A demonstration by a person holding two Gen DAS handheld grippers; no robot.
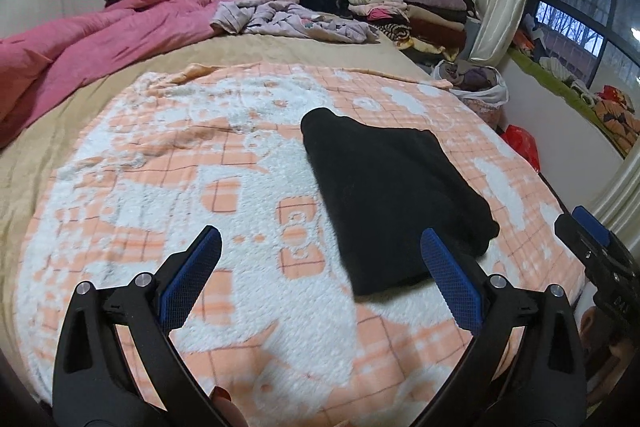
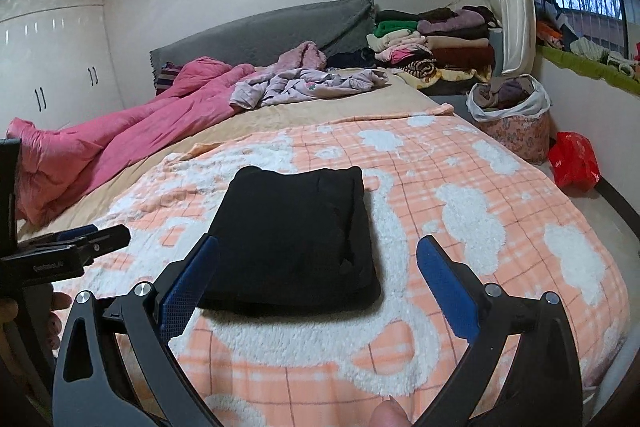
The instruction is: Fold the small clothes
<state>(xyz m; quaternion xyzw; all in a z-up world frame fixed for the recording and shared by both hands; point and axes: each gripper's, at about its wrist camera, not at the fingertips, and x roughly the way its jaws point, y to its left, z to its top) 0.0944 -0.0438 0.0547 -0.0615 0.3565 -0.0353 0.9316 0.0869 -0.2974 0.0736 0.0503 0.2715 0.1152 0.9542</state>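
The black garment (image 2: 294, 235) lies as a compact folded square on the orange-and-white blanket (image 2: 460, 227) covering the bed's near half, so this piece looks finished, both the left tongs (image 1: 320, 267) and right tongs (image 2: 318, 279) gaping wide and empty, while crumpled lilac clothes (image 2: 308, 85) at the far end probably remain.

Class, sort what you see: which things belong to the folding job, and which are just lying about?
Job: folded black garment, checked blanket, left tool, right tool.

Lying about: pink quilt, lilac clothes, stacked clothes, laundry basket, red bag.
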